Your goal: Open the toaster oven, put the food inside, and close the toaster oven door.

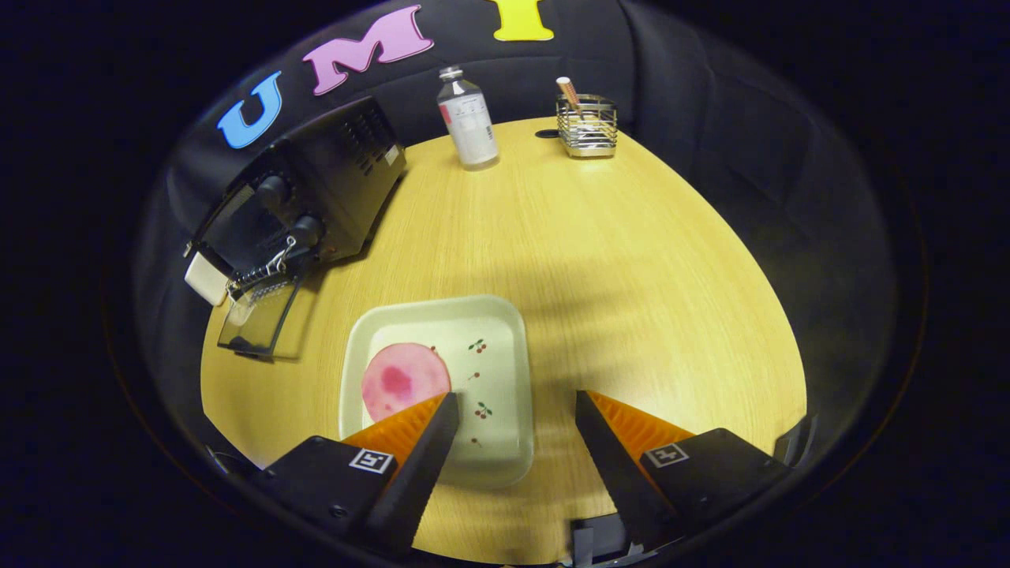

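Toaster oven [316,197] sits at the far left of the wooden table [631,276], right up against the booth's dark cloth wall, and its glass door [260,319] is already dropped down flat, hanging out over the tabletop toward the tray. You can see two knobs on the front panel and a bit of wire rack poking out at the opening.

Food is a round pink slice [404,380] (looks like ham or some kind of deli meat, hard to say exactly) lying on the left part of a pale square tray [493,347] with little cherry prints. The tray is on the table just ahead of the gripper [517,406], well apart from the oven.

Gripper fingers are spread wide, holding nothing. The left fingertip hovers right at the near edge of the pink slice, overlapping it in the view, but I can't tell if it's actually touching. The right finger is off past the tray's right side, above bare table.

Way at the back there's a clear bottle [467,118] with a label and a small wire basket [586,126] with something stick-like standing in it.
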